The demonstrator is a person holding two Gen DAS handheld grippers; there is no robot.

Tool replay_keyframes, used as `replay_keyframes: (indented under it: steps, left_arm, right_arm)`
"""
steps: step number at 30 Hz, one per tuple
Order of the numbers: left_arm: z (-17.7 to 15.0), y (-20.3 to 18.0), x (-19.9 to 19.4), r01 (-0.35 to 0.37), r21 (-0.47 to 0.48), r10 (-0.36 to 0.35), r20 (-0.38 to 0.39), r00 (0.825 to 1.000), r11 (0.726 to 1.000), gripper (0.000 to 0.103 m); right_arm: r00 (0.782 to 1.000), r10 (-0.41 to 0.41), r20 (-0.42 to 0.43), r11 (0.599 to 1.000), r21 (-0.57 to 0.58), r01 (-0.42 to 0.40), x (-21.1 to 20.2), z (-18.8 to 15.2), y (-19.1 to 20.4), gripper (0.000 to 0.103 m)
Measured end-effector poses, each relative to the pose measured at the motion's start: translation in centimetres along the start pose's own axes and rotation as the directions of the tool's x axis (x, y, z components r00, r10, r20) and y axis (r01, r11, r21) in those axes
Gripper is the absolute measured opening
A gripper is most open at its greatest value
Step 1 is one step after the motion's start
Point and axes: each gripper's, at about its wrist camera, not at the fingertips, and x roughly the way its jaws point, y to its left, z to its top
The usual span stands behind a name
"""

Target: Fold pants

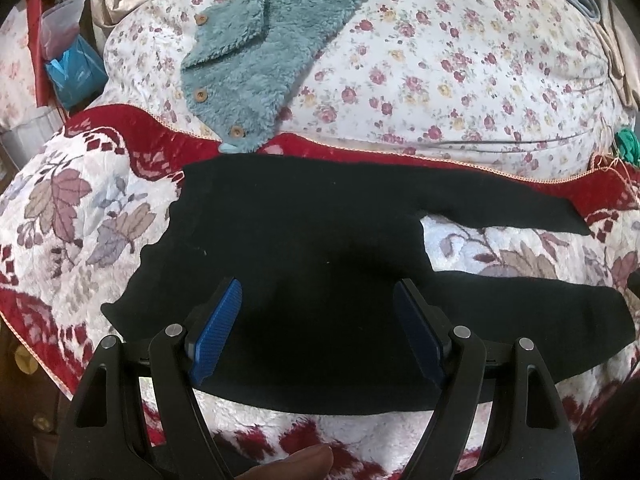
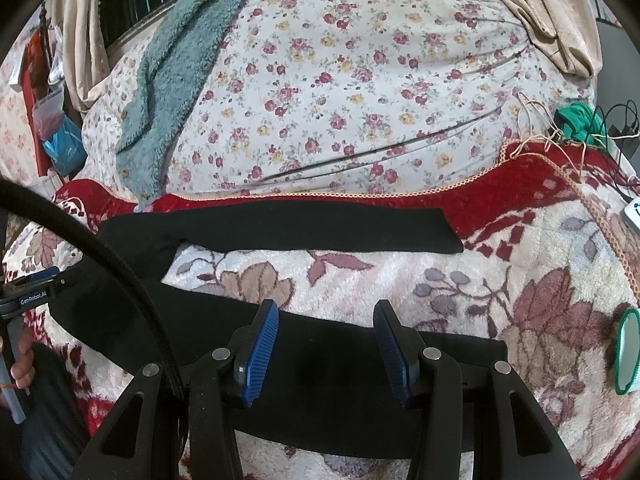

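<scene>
Nearest in the left wrist view, a fingertip [image 1: 308, 458] is showing at the bottom edge, and above it the left gripper [image 1: 318, 308] is hovering with its jaws standing wide apart and nothing between them. Its two blue pads [image 1: 218, 330] are framing the waist end of one pair of black pants [image 1: 304, 240], which is lying flat on a red and cream blanket [image 1: 68, 216] with a leaf pattern.

In the right wrist view the right gripper [image 2: 326, 328] is also standing with its jaws apart, gripping nothing, over the nearer leg of the pants [image 2: 340, 360]. The two legs are lying spread, one near the gripper and one farther up along the blanket's [image 2: 400, 280] red border, with bare blanket between them.

Only the right view is showing the left gripper [image 2: 34, 280] from the side at its left edge, with a hand [image 2: 22, 362] below it, a black cable [image 2: 120, 276] curving past, a green-rimmed mirror [image 2: 626, 352] at the right, and tangled cords [image 2: 560, 136].

Farther back, both views are showing one flowered sheet [image 1: 460, 60] and one teal fleece garment [image 1: 256, 40]. Only the left view is showing its three wooden buttons [image 1: 200, 95] clearly. A blue bag [image 1: 72, 72] is hanging at the far left.
</scene>
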Motion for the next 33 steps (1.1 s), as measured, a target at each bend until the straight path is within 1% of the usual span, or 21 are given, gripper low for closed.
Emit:
replay_keyframes:
  steps: [9, 29, 31, 32, 33]
  left_arm:
    - [0.1, 0.3, 0.0, 0.013, -0.025, -0.013, -0.006, 1.0, 1.0, 0.079]
    - [0.2, 0.4, 0.0, 0.016, -0.027, -0.016, -0.008, 1.0, 1.0, 0.079]
    - [0.3, 0.7, 0.1, 0.039, -0.047, -0.04, -0.018, 0.999, 0.998, 0.079]
    - [0.5, 0.9, 0.1, 0.068, -0.052, -0.07, -0.026, 0.997, 0.996, 0.079]
    - [0.8, 1.4, 0.0, 0.114, -0.068, -0.116, -0.034, 0.993, 0.991, 0.079]
  right_arm:
    - [1.0, 0.001, 0.001, 1.0, 0.0, -0.001, 0.0, 0.0, 0.0, 0.047]
    - [1.0, 0.002, 0.004, 1.0, 0.003, -0.002, 0.0, -0.1, -0.1, 0.047]
    - [1.0, 0.009, 0.013, 1.0, 0.015, -0.009, -0.2, 0.0, -0.5, 0.047]
    - [1.0, 0.017, 0.024, 0.999, 0.03, -0.017, -0.4, 0.2, -0.9, 0.047]
    - [0.999, 0.021, 0.038, 0.998, 0.05, -0.023, -0.7, 0.3, -1.5, 0.047]
